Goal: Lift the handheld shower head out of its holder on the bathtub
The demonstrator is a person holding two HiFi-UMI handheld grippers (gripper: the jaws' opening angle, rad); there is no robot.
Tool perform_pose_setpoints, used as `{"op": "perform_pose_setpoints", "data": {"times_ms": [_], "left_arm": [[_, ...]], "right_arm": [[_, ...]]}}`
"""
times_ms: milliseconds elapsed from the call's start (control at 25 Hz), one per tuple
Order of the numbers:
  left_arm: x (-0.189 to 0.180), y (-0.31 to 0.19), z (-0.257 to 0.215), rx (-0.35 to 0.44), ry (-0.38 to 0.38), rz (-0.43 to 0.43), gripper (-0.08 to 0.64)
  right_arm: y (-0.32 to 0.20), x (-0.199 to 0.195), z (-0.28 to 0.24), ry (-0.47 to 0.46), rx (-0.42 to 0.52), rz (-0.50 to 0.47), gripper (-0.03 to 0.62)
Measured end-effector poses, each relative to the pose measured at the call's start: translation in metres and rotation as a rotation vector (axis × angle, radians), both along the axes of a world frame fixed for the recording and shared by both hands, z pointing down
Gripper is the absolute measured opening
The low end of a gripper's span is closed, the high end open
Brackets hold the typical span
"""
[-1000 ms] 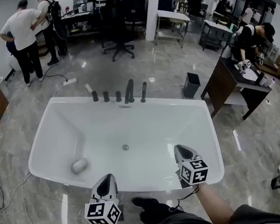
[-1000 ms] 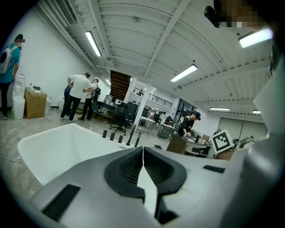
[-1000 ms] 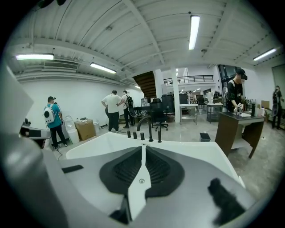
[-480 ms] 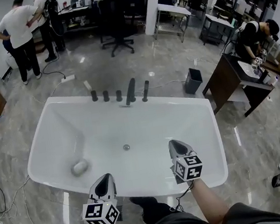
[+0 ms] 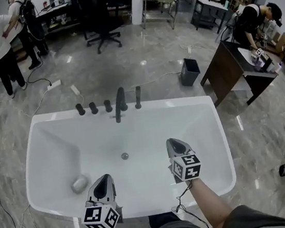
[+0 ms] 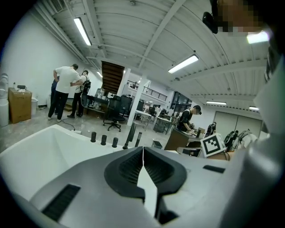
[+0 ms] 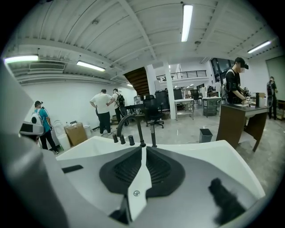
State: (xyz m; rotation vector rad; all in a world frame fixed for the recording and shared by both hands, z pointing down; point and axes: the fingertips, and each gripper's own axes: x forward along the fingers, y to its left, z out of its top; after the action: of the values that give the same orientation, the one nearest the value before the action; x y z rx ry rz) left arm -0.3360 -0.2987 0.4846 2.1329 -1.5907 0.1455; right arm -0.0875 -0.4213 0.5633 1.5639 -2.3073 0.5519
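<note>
At the near side of the white rectangular bathtub (image 5: 182, 102), both tools sit low over the basin, well short of the fittings. The left grey two-jaw gripper with marker cube (image 5: 105, 179) has its jaws pressed together, nothing between the ribbed pads; same for the right grey two-jaw gripper with marker cube (image 5: 173, 144), jaws together and empty. Both point toward the far rim, which reads as an approach posture: closed for travel, and they would have to open before any grab. The target, a slim dark handheld shower head (image 5: 137, 97), stands upright on the far rim, just right of the dark curved faucet spout (image 5: 119, 103), with three short dark knobs (image 5: 94, 108) in a row to the spout's left. The right gripper is on the shower head's side of the tub, so it is probably the one meant to take it. Hard to make out: the holder itself is too small to resolve in any view, and no hose is visible. The right gripper view shows the shower head (image 7: 153, 133) only above the jaw tips, its base cut off by the gripper body; the left gripper view shows it (image 6: 138, 139) small, beside the spout. A grey rounded object (image 5: 79, 184) lies on the tub floor at left; what it is cannot be told.
</note>
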Motion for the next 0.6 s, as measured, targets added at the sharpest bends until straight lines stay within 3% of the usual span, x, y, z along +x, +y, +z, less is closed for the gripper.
{"op": "perform_pose_setpoints", "data": {"times_ms": [280,600], "left_arm": [[0.005,-0.080,0.015,-0.010,-0.014,0.031,0.015],[0.022,-0.134,0.040,-0.043,-0.044,0.096,0.015]], "right_arm": [[-0.068,0.005,0.021,-0.017,-0.008,0.017,0.037],[-0.119,-0.007,0.066,-0.033,-0.056,-0.002,0.038]]}}
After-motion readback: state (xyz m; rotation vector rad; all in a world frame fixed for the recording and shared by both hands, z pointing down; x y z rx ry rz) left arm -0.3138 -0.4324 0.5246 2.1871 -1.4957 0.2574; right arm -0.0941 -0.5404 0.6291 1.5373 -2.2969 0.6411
